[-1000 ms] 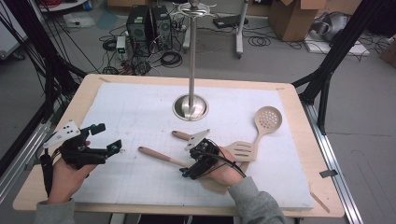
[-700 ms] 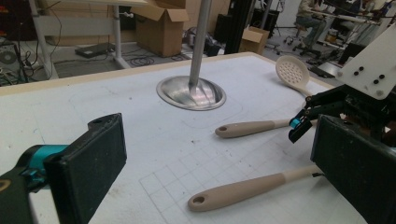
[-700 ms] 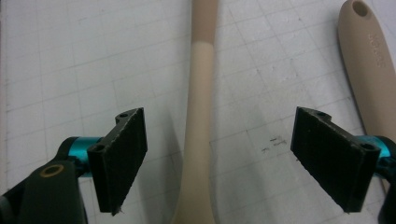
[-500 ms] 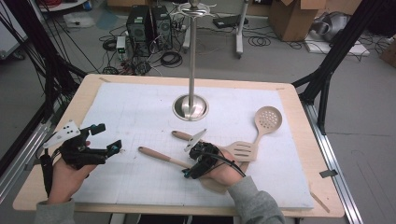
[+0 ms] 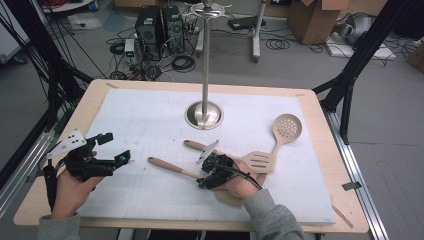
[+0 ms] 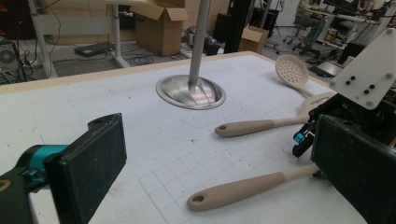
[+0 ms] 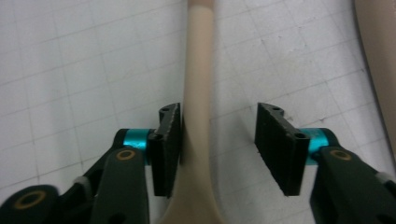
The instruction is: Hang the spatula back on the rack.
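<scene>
High view: the right tool (image 5: 204, 181) is lowered over the neck of a wooden spoon (image 5: 170, 168) lying near the middle of the tabletop (image 5: 150, 115), near of the metal stand base (image 5: 203, 115). The left tool (image 5: 117, 150) hovers at the near left, jaws wide apart and empty.

Left gripper view: the spoon handle (image 6: 233, 190) lies near, a slotted turner (image 6: 252, 127) beyond it.

Right gripper view: the jaws have just been closing and stand half open; the spoon (image 7: 198, 93) runs between them, against the left pad (image 7: 169, 140), clear of the right.
</scene>
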Motion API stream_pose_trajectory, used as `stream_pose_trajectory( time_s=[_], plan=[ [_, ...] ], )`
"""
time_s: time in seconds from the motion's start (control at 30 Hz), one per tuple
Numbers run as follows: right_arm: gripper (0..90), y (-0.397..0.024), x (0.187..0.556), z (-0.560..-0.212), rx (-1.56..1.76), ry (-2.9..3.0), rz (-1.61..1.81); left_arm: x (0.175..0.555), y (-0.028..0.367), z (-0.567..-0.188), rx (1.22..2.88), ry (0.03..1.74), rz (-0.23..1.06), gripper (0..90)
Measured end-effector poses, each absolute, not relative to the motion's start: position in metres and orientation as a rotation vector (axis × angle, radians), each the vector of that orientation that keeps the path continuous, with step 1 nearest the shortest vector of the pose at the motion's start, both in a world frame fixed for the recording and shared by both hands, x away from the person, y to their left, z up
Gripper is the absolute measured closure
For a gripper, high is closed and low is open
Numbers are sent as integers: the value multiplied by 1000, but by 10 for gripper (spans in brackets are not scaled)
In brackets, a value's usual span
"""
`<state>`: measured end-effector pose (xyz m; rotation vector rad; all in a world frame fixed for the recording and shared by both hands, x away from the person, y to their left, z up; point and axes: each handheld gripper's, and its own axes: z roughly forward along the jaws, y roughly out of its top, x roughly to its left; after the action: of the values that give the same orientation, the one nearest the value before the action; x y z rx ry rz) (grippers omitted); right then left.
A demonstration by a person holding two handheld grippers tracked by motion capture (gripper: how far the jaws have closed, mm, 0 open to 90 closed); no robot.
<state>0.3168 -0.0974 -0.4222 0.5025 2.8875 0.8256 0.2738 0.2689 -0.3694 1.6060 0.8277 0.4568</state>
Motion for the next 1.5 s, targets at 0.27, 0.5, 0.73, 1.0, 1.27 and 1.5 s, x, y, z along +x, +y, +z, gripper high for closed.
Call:
stream_pose_trajectory(
  time_s=[0.27, 0.5, 0.73, 1.0, 1.27, 1.5],
  plan=[
    [705, -101, 313, -424, 462, 2891, 886, 274, 269, -370, 1606, 832, 456, 39],
    [776, -101, 310, -423, 482, 2897, 884, 274, 268, -370, 1610, 831, 457, 39],
    [780, -105, 311, -422, 488, 2879, 924, 273, 270, -369, 1605, 832, 456, 39],
    [782, -123, 314, -410, 519, 2856, 1096, 273, 270, -369, 1601, 833, 458, 39],
    [782, -141, 315, -393, 505, 2830, 1173, 273, 269, -369, 1604, 831, 457, 39],
    [782, -156, 317, -380, 528, 2804, 1219, 272, 267, -367, 1594, 822, 447, 39]
  ],
)
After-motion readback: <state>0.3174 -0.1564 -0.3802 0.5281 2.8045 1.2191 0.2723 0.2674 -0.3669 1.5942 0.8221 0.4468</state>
